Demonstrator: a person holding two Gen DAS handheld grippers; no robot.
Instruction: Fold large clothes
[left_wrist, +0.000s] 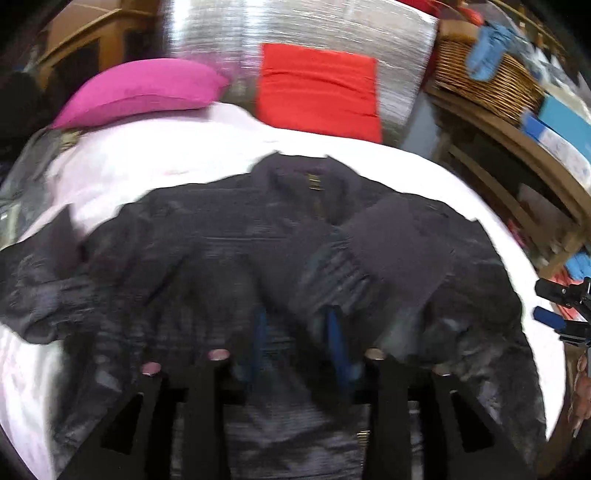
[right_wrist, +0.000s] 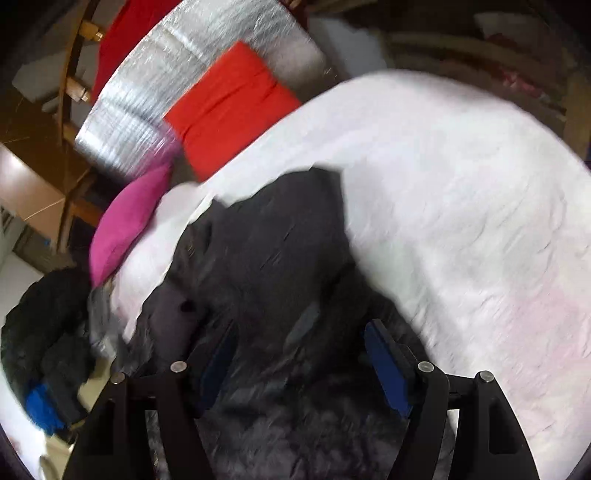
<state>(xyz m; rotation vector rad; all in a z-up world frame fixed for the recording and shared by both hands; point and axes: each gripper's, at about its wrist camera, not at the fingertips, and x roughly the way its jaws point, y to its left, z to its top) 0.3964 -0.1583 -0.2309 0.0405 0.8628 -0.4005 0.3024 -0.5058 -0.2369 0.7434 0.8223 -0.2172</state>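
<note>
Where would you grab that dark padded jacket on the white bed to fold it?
Probably the loose sleeve cuff of the dark padded jacket, which lies folded across the chest on the white bed cover. It is a flat, free end, so a gripper could come in from the near hem side and pinch its edge. The left gripper hangs open just before it.

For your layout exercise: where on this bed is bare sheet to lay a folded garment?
Free: white sheet right of the dark jacket, and a strip between its collar and the pink pillow. Crowded: the bed's middle under the jacket.
</note>
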